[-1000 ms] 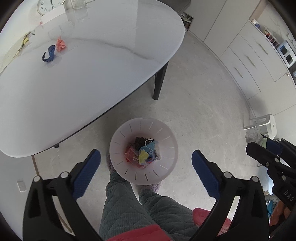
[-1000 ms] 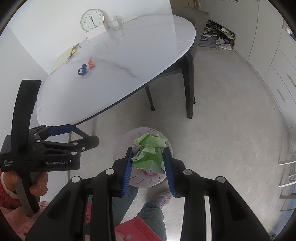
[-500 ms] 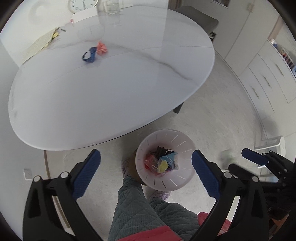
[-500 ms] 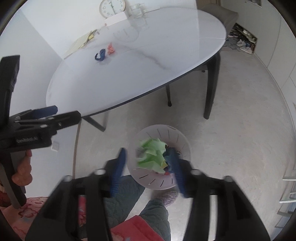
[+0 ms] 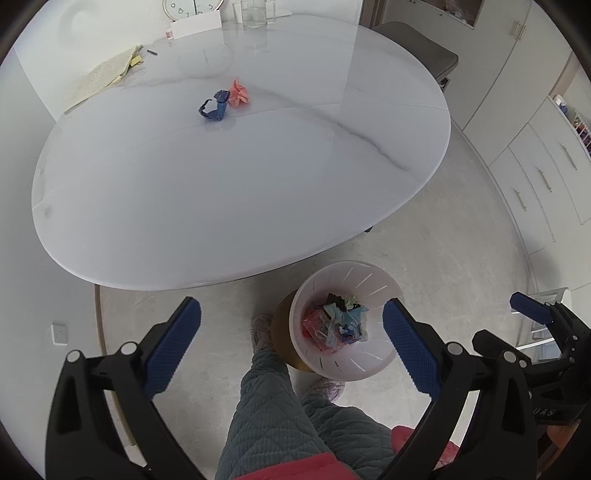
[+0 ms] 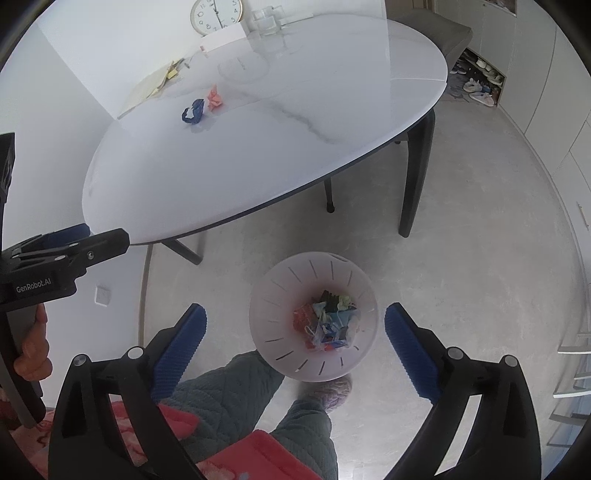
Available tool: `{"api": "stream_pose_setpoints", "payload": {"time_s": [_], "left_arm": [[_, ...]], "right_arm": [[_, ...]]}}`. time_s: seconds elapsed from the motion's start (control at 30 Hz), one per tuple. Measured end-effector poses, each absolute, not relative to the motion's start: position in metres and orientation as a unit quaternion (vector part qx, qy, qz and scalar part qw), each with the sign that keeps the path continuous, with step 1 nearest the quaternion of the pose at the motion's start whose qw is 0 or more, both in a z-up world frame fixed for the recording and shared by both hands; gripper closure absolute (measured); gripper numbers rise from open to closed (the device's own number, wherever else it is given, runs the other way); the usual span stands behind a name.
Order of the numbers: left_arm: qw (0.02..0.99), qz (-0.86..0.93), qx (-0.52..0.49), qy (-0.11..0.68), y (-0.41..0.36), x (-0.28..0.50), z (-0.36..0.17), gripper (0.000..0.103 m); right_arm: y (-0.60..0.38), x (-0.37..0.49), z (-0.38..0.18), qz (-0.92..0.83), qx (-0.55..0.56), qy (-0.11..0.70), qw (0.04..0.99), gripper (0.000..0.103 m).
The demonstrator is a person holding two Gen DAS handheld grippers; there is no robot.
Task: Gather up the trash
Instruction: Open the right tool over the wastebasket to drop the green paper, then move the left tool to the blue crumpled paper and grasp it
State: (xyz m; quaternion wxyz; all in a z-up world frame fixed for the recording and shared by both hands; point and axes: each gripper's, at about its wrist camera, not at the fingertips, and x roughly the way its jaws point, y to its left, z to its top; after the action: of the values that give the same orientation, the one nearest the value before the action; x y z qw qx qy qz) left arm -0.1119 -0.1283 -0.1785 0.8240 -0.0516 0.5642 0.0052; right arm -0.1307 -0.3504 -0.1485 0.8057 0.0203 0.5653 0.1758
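Observation:
A white slotted bin (image 6: 280, 295) stands on the floor by the table, holding mixed crumpled trash (image 6: 328, 325) with a pale green piece (image 6: 344, 301) on top. My right gripper (image 6: 295, 310) hangs above the bin, its jaws opening with nothing between them. My left gripper (image 5: 291, 306) is open and empty, up and to the left of the bin (image 5: 369, 369). On the white marble table (image 5: 221, 184) lie a blue crumpled scrap (image 5: 214, 107) and a pink crumpled scrap (image 5: 238, 94), side by side and far from both grippers.
Papers (image 5: 103, 77), a clock (image 6: 216, 14) and glasses (image 6: 266, 20) sit at the table's far end. A grey chair (image 5: 417, 48) stands behind it, with cabinets (image 5: 535, 177) on the right. The person's legs (image 5: 280, 406) and slippers (image 6: 334, 393) are beside the bin.
The right gripper's jaws went from shut on the green paper to wide apart, and the paper dropped into the bin. The left gripper moved towards the table, so the bin slid right in its view.

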Motion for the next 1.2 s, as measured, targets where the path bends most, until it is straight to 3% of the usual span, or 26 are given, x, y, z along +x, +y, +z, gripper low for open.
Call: {"api": "stream_pose_setpoints", "payload": {"time_s": [0.47, 0.83, 1.03, 1.2], "left_arm": [[0.839, -0.009, -0.071, 0.540, -0.045, -0.078, -0.166, 0.009], [0.833, -0.085, 0.023, 0.546, 0.072, -0.024, -0.183, 0.009], [0.824, -0.154, 0.070, 0.541, 0.081, 0.009, -0.202, 0.009], [0.823, -0.187, 0.039, 0.535, 0.058, 0.062, -0.219, 0.009]], "right_arm": [[-0.268, -0.086, -0.115, 0.130, -0.017, 0.538, 0.833, 0.002], [-0.152, -0.031, -0.128, 0.063, 0.063, 0.532, 0.842, 0.002], [-0.127, -0.023, -0.127, 0.027, 0.050, 0.545, 0.836, 0.002], [-0.137, -0.010, -0.128, -0.006, 0.067, 0.549, 0.833, 0.002]]}}
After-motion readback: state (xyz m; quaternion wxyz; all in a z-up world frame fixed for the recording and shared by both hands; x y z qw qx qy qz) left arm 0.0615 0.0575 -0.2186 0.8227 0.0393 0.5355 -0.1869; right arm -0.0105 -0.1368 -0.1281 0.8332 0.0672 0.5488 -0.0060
